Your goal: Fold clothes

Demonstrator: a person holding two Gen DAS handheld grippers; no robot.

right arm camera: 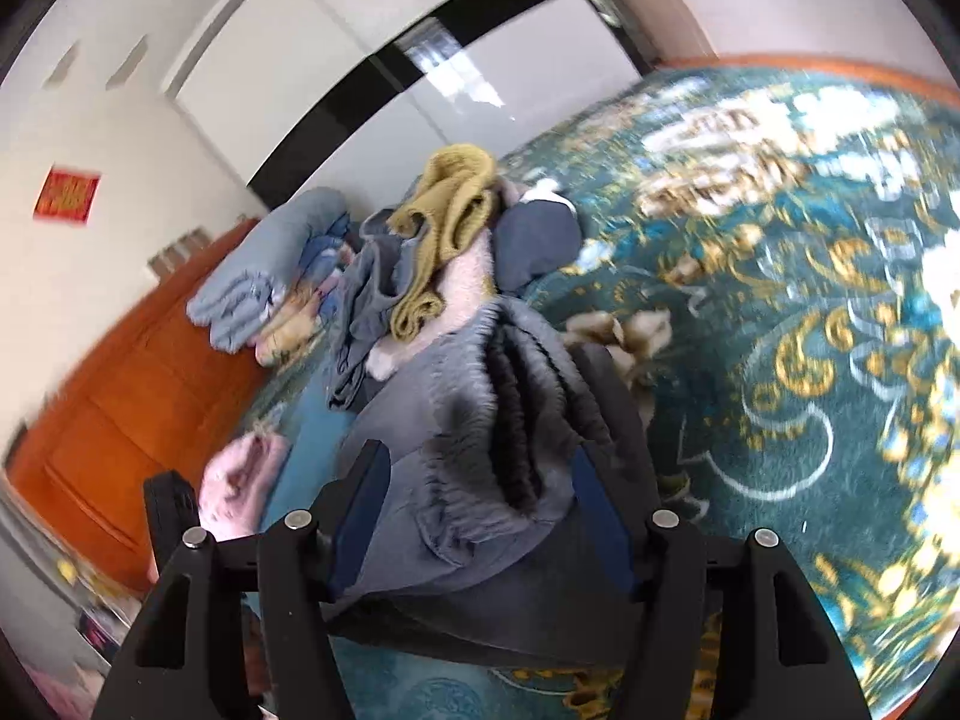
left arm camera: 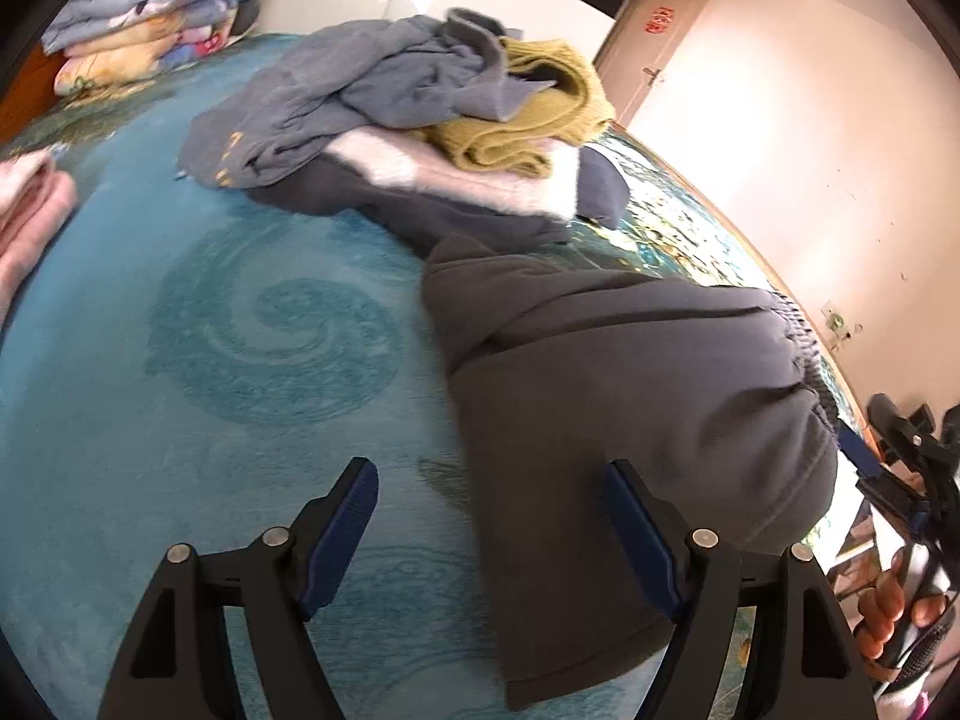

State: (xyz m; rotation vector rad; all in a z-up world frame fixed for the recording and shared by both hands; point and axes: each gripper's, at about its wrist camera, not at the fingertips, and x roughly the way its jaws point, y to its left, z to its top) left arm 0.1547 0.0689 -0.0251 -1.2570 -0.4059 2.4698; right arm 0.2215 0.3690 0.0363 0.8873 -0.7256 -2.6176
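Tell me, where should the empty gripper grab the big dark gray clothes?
Probably the loose bottom hem of the dark gray garment, lying flat on the teal bedspread. Slide the open left gripper in low from the near side. The gathered waistband sits between the right gripper fingers.

Pale walls [left arm camera: 780, 120] and a wooden headboard [right arm camera: 120, 372] surround the bed.

Pink cloth [left arm camera: 27, 216]: cut by the left view's edge, left of the pile [left arm camera: 420, 114].
Dark layer [left arm camera: 384, 198]: mostly buried under the pile.
Grey trousers [left arm camera: 630, 420]: near end runs out of sight below the left gripper [left arm camera: 492, 540].
Right gripper [right arm camera: 477, 525]: pads wide, waistband [right arm camera: 480, 480] between them, contact unclear.
Carpet [right arm camera: 810, 300]: pattern smeared by blur, right of the pile.
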